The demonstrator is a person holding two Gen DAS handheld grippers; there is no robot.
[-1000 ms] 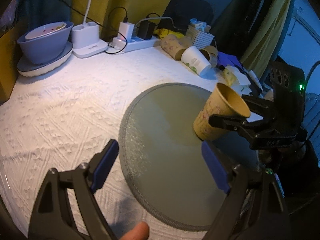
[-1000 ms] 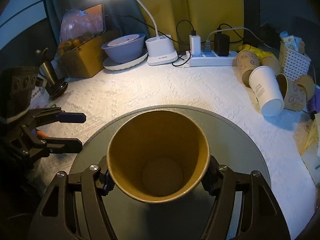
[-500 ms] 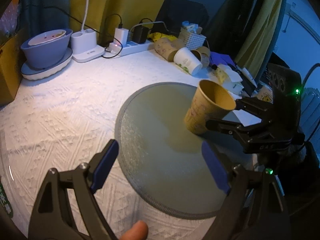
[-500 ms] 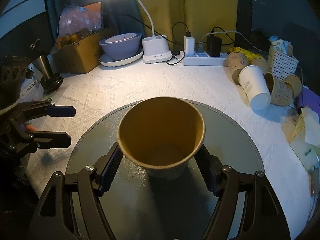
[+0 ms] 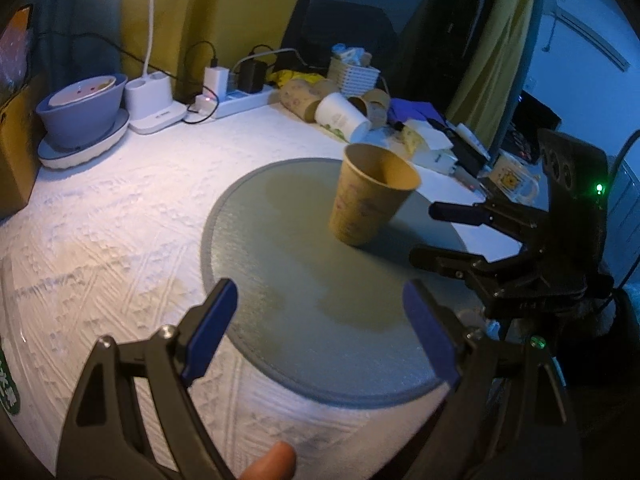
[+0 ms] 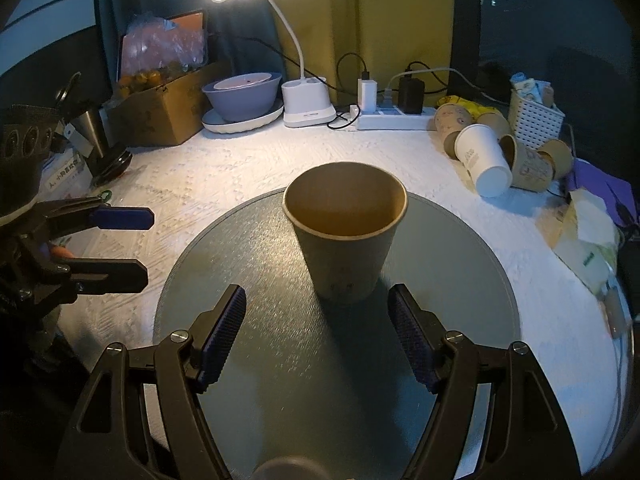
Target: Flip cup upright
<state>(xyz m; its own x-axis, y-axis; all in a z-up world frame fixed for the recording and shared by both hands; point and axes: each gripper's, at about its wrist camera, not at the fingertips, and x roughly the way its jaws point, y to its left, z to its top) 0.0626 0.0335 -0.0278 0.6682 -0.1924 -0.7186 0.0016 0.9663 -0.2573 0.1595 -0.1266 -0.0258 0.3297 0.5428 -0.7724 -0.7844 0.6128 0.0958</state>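
Observation:
A brown paper cup (image 6: 345, 236) stands upright, mouth up, on a round grey mat (image 6: 280, 360); it also shows in the left wrist view (image 5: 370, 196) on the mat (image 5: 280, 280). My right gripper (image 6: 318, 334) is open and empty, its jaws just short of the cup and apart from it. In the left wrist view the right gripper (image 5: 430, 234) sits right of the cup. My left gripper (image 5: 320, 332) is open and empty over the mat's near edge; it shows at the left of the right wrist view (image 6: 138, 246).
Several paper cups (image 6: 486, 156) lie on their sides at the back right by a white basket (image 6: 536, 118). A power strip (image 6: 394, 120), a desk lamp base (image 6: 306, 106), a purple bowl (image 6: 242, 94) and a cardboard box (image 6: 160, 108) line the back. Papers (image 6: 584, 232) lie at the right.
My right gripper set the tilted cup down upright on the mat, opened and pulled back from it. My left gripper stayed open and drew back slightly.

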